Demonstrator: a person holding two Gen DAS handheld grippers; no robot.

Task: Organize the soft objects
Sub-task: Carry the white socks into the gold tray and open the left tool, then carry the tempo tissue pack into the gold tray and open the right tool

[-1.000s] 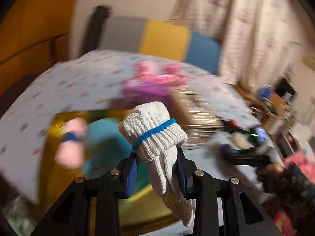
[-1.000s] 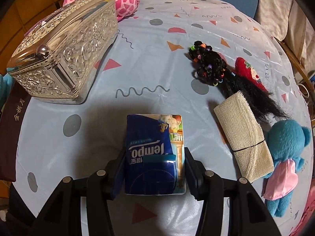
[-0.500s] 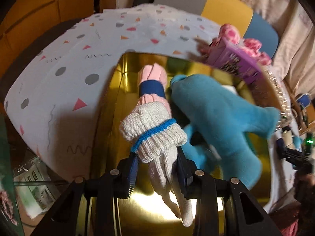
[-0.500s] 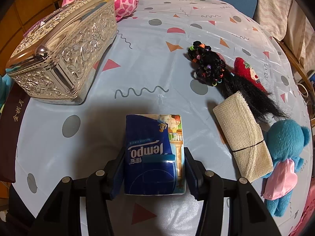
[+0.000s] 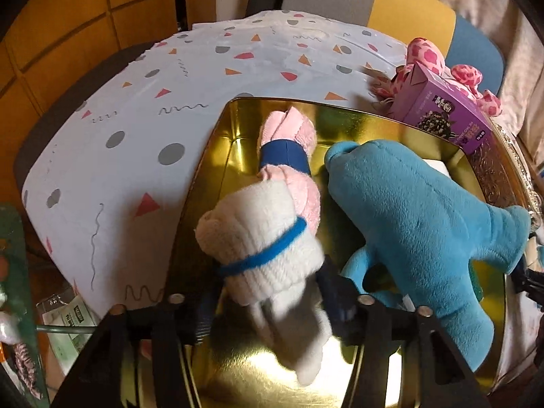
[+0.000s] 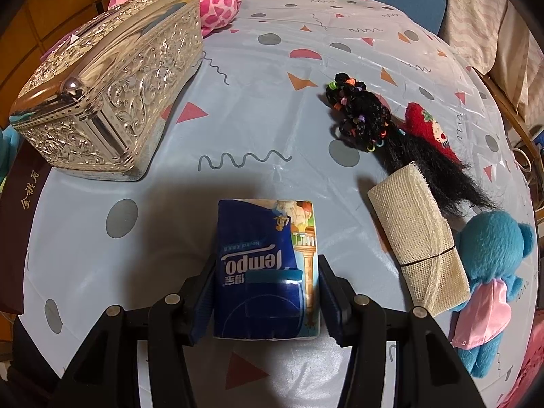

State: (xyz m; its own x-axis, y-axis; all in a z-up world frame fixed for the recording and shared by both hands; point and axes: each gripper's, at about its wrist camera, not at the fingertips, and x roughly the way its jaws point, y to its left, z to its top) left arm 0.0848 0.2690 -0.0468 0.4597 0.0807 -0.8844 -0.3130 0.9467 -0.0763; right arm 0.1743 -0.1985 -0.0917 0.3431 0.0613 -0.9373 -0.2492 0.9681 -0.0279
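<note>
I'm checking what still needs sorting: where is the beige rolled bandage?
In the right wrist view, the beige rolled bandage lies on the tablecloth at right, between the black hairpiece and the blue teddy.

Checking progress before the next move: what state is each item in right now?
Left gripper: jaws opening, white glove between them, over gold tin.
Right gripper: shut on tissue pack.
Blue plush: lying in tin.
Silver box: closed.

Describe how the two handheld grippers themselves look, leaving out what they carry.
Both the left gripper and the right gripper have black, angular, strut-like frames with small round silver bolt heads. Their fingers carry ribbed blue pads on the inner faces. No cables, markings or sleeves show.
</note>
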